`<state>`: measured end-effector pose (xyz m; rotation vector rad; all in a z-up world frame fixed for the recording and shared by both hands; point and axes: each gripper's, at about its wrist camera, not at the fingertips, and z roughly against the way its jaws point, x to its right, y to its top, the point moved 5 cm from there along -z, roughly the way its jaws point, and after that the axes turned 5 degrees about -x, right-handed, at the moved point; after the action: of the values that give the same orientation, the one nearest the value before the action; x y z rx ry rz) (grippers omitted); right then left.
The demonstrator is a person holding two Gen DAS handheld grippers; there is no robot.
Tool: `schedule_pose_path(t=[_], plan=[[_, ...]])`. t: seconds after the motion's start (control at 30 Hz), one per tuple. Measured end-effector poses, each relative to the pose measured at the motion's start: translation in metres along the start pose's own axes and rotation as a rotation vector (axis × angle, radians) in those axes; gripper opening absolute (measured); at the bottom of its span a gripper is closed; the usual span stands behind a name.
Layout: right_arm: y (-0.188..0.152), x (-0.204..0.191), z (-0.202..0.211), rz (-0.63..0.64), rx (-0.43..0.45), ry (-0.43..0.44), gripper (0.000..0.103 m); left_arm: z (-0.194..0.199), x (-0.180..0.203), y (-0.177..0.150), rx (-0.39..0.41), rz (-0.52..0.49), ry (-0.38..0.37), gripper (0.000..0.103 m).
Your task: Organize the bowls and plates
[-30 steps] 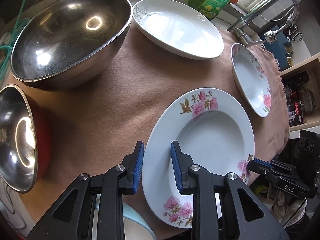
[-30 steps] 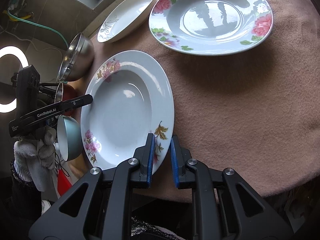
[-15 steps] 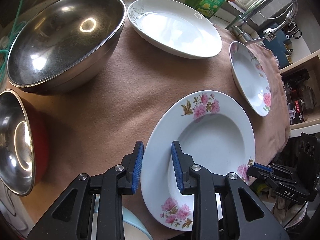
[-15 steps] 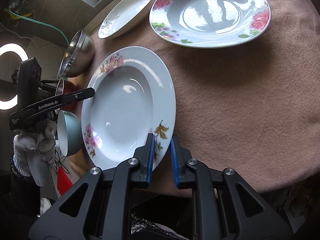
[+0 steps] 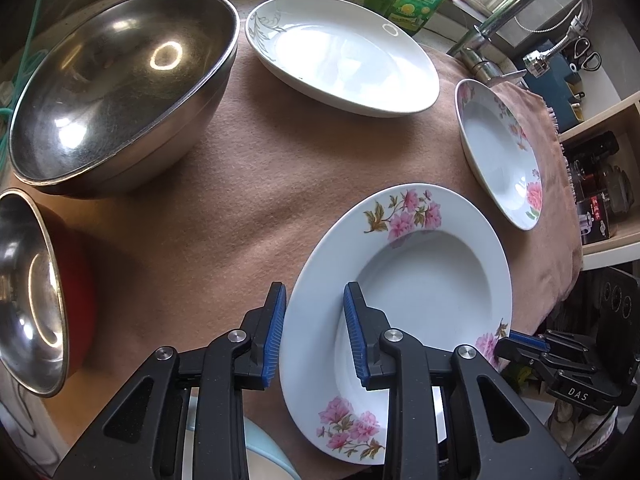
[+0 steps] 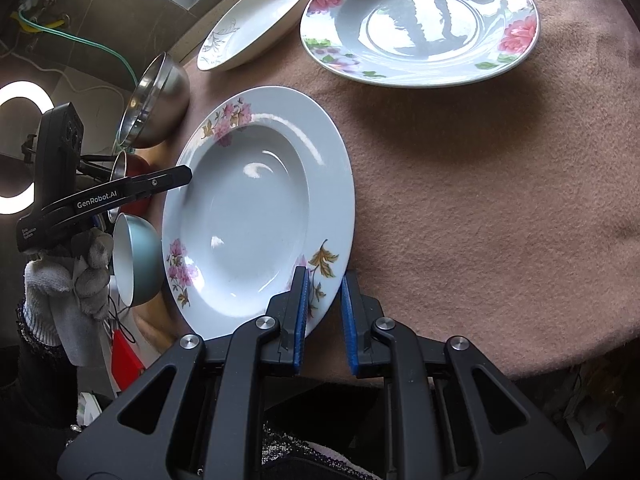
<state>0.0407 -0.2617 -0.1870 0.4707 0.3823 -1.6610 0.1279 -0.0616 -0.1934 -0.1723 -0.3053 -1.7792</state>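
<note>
**Left hand.** The left hand-held gripper (image 5: 315, 292) is pointed steeply down at the near-left rim of the floral plate (image 5: 420, 292). In the right wrist view a gloved hand (image 6: 76, 276) is seen wrapped around its handle. Its jaws are parted a moderate way and straddle the rim, with one blue pad just outside the plate's edge and the other over the inner slope. Whether the pads press on the rim cannot be told.

**Right hand.** The right hand-held gripper (image 6: 325, 276) is angled down at the opposite edge of the same plate, beside a brown leaf motif. Its jaws are drawn nearly together with the thin rim taken between the pads, so the plate is gripped there.

**Task objects.** The floral plate is shown over the brown cloth (image 5: 224, 216) that covers the counter, at the near edge, with a shadow cast on the cloth beside it. Beyond it, well apart, lie a rose-patterned plate (image 6: 420, 20) and a plain white plate (image 5: 344, 52). To the left are a large steel bowl (image 5: 120, 80), a small steel bowl (image 5: 28, 292) with a red outside, and a pale blue bowl (image 6: 140, 256) near the gloved hand.
</note>
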Motion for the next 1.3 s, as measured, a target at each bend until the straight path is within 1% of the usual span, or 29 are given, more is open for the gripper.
schedule_pose_path(t=[0.43,0.6,0.7,0.77,0.8,0.83,0.93,1.07,1.3], plan=[[-0.002,0.000,0.001,-0.001,-0.002,-0.006,0.017,-0.001,0.004,0.000,0.002,-0.015,0.008,0.029],[-0.003,-0.001,0.002,0.010,0.005,-0.031,0.018,0.000,0.004,0.000,0.008,-0.007,0.004,0.028],[-0.003,0.000,0.007,0.012,0.022,-0.049,0.019,0.007,0.003,0.002,0.030,-0.007,0.010,0.028],[-0.002,0.001,0.011,0.012,0.036,-0.064,0.024,0.014,0.002,0.004,0.049,-0.009,0.010,0.028],[-0.002,0.002,0.014,0.013,0.046,-0.074,0.031,0.018,0.001,0.006,0.060,-0.008,0.008,0.028],[-0.001,0.003,0.017,0.012,0.057,-0.084,0.035,0.022,0.000,0.007,0.071,-0.003,0.006,0.028],[0.001,0.004,0.027,0.018,0.091,-0.097,0.035,0.037,-0.005,0.008,0.106,0.013,-0.003,0.028],[0.005,-0.001,0.041,0.045,0.148,-0.145,0.035,0.060,-0.013,0.005,0.167,0.039,-0.007,0.028],[0.010,-0.014,0.053,0.065,0.220,-0.156,0.035,0.092,-0.034,-0.010,0.245,0.086,-0.003,0.028]])
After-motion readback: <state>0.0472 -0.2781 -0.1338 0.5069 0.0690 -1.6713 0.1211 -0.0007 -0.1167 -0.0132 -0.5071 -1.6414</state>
